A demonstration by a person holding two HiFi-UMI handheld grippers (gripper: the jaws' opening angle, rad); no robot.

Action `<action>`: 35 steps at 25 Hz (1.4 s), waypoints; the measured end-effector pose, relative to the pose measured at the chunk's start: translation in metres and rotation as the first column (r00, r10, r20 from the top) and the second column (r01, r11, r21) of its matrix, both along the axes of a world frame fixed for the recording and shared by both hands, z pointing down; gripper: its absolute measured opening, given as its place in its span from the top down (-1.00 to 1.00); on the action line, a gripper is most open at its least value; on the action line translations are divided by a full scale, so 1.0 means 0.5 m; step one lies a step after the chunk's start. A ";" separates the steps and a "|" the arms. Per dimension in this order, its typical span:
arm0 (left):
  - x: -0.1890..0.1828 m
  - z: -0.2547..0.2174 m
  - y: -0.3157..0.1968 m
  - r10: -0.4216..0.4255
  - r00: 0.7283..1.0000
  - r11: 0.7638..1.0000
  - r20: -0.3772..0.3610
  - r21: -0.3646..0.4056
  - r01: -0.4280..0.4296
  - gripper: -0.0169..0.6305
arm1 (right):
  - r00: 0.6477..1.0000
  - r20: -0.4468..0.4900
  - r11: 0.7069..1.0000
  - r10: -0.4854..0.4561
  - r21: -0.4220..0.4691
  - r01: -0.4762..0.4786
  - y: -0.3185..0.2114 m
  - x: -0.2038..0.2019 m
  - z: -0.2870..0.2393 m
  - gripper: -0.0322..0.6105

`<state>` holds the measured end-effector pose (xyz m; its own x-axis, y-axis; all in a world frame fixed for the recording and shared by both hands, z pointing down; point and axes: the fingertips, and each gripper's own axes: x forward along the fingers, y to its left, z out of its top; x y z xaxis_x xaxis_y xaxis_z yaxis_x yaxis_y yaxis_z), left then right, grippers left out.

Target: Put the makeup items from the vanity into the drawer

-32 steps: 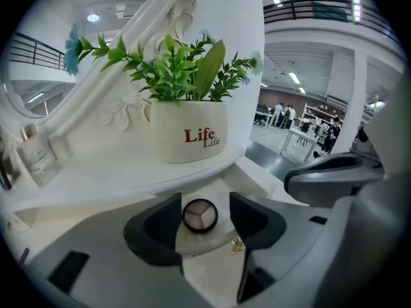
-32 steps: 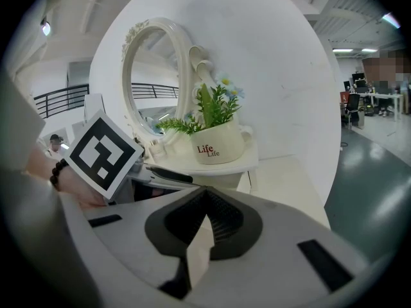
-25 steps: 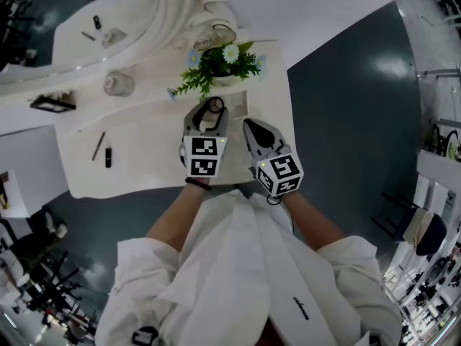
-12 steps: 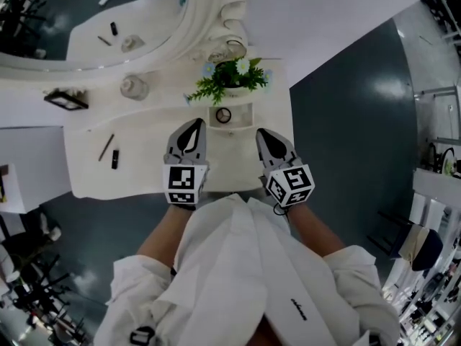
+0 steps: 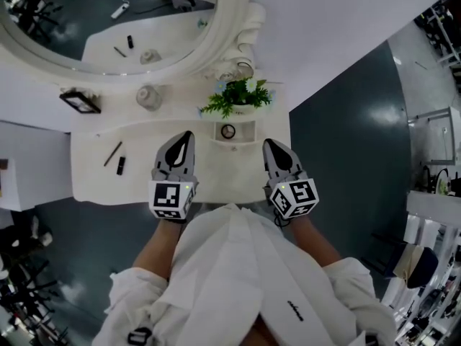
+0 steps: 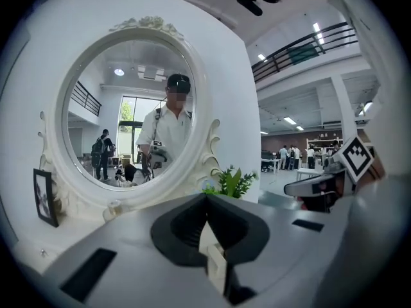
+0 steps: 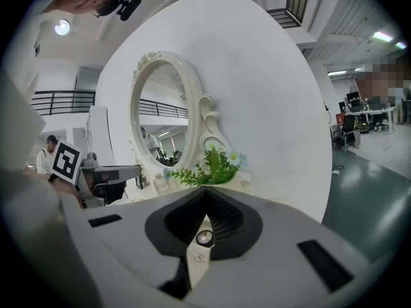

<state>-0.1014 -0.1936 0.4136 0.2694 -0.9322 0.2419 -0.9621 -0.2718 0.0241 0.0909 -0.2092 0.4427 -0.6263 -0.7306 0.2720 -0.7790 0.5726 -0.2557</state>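
Moved since a second ago: left gripper (image 5: 185,137) drawn back from over the drawer (image 5: 245,125) toward the front edge of the vanity (image 5: 94,186); then spread around the round compact (image 5: 228,130), now clear of it; right gripper (image 5: 271,145) shifted a little outward.
Left gripper fingers: pressed together tip to tip; nothing between them; only pale vanity surface past the tips in the left gripper view.
Right gripper fingers: closed together as before; empty; level with the left gripper, well apart from it, on the other side of the drawer; same compact (image 7: 204,238) glimpsed through the slit under the tips in the right gripper view.
Round compact: lying in the middle of the drawer; touched by neither gripper.
Drawer: open; just in front of the potted plant (image 5: 240,96); ahead of and between the two grippers' tips.
On the vanity: pencil (image 5: 113,153) and black tube (image 5: 120,166) side by side near the left end, lying as before, well apart from both grippers.
Behind: glass jar (image 5: 149,96) and photo frame (image 5: 81,101) below the oval mirror (image 5: 108,20).
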 end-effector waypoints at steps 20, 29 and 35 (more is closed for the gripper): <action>-0.185 -0.167 0.069 -0.172 0.985 0.953 -0.015 0.250 0.170 0.86 | 0.990 0.040 0.976 0.136 0.169 -0.141 0.000 0.111 -0.153 0.85; -0.223 -0.211 0.086 -0.179 0.984 0.931 -0.010 0.322 0.172 0.86 | 0.983 0.009 0.956 0.185 0.229 -0.182 -0.004 0.165 -0.186 0.85; -0.202 -0.198 0.088 -0.161 0.987 0.937 -0.021 0.312 0.159 0.86 | 0.980 0.013 0.951 0.196 0.241 -0.194 0.004 0.181 -0.192 0.85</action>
<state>-0.2024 -0.1494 0.3145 0.1100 -0.9917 -0.0670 -0.9934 -0.1074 -0.0413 0.1813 -0.2072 0.3469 -0.4630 -0.8828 0.0795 -0.8836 0.4526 -0.1202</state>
